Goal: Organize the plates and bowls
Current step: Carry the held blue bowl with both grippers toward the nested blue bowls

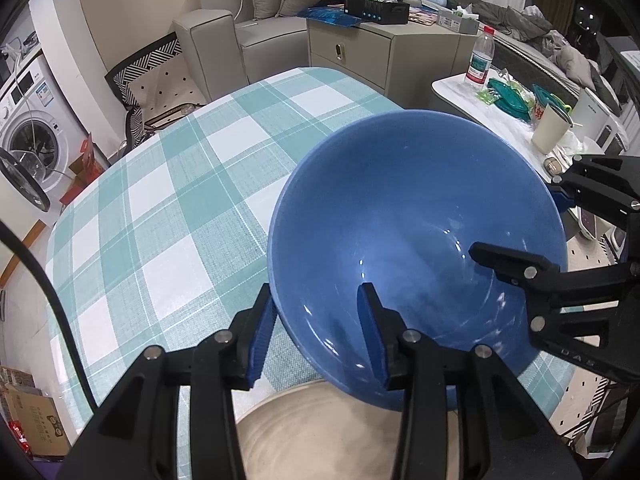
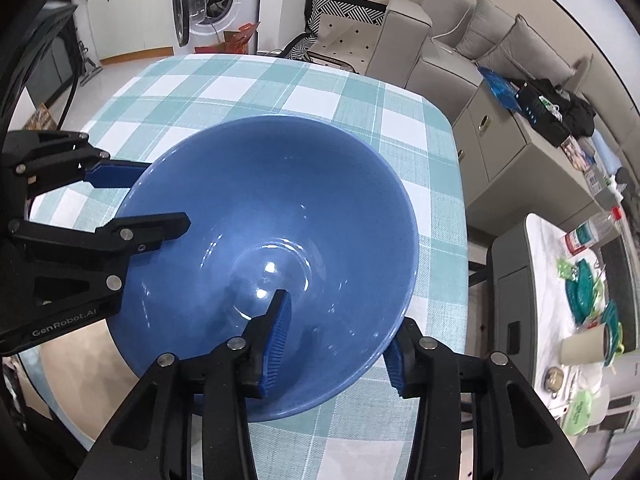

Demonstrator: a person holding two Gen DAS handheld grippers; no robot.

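Straddling opposite rims of the blue bowl [image 1: 416, 240] over the beige plate [image 1: 344, 432] at the tabletop's near edge, both grippers [image 1: 318, 332] [image 2: 338, 340] stand loosened; ease clear evenly.

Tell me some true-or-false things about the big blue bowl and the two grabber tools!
1. The blue bowl is empty. True.
2. Both tools straddle the bowl's rim, one finger inside and one outside. True: the left tool and the right tool stand on opposite sides.
3. The tablecloth is red with dots. False: it is teal and white checked.
4. The bowl sits partly on a beige plate. True.
5. The washing machine door is closed. False: it hangs open.
6. A spoon lies in the bowl. False: only tool fingers reach inside.
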